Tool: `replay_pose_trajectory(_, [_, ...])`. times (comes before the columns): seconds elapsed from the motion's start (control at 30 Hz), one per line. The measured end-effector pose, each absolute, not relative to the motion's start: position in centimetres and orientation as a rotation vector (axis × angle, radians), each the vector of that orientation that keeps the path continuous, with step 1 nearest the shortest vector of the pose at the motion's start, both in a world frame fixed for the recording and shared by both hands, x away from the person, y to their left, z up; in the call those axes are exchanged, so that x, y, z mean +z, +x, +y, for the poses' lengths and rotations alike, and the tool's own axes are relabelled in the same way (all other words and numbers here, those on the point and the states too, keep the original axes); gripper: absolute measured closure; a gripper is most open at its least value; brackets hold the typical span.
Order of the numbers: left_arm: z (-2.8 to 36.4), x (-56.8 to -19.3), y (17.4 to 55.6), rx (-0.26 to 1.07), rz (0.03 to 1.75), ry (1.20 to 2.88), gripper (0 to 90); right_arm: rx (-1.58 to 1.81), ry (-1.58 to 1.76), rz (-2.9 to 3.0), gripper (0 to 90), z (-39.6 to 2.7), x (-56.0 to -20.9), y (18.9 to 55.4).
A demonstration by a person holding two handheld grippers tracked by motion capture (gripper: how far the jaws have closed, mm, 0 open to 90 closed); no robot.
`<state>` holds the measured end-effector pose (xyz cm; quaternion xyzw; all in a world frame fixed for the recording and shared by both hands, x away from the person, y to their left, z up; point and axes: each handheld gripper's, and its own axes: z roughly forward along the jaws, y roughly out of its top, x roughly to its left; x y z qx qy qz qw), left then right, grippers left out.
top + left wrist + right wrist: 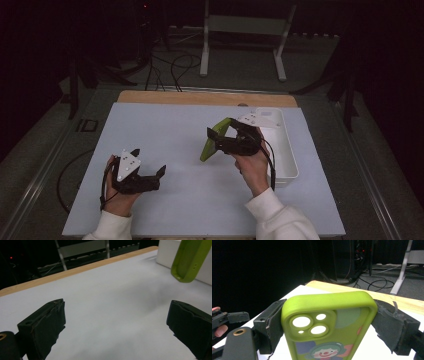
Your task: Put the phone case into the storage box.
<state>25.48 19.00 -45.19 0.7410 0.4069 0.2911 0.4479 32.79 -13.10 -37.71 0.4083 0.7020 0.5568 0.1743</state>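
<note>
A lime-green phone case (206, 148) is held up above the table mat, with my right gripper (220, 136) shut on its two long sides. In the right gripper view the case (329, 315) shows its camera cut-outs and a clown print inside, and a pad (390, 326) presses on each edge. My left gripper (148, 161) rests low over the mat at the near left, open with nothing between its fingers. In the left gripper view, bare mat lies between the open jaws and the case's end (188, 261) hangs at the upper right.
A white rectangular tray (286, 150) stands at the right edge of the pale blue mat (165, 125), just behind the right hand. A wooden table edge (200, 97) runs along the back. Cables and a white frame lie on the dark floor beyond.
</note>
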Motion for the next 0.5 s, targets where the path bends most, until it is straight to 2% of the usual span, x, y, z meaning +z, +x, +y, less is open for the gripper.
replay_pose_trajectory(0.5, [21.3, -45.5, 25.2, 0.728, 1.045, 1.803, 2.5, 1.56, 1.175, 1.979, 16.5, -13.5, -37.9, 33.3])
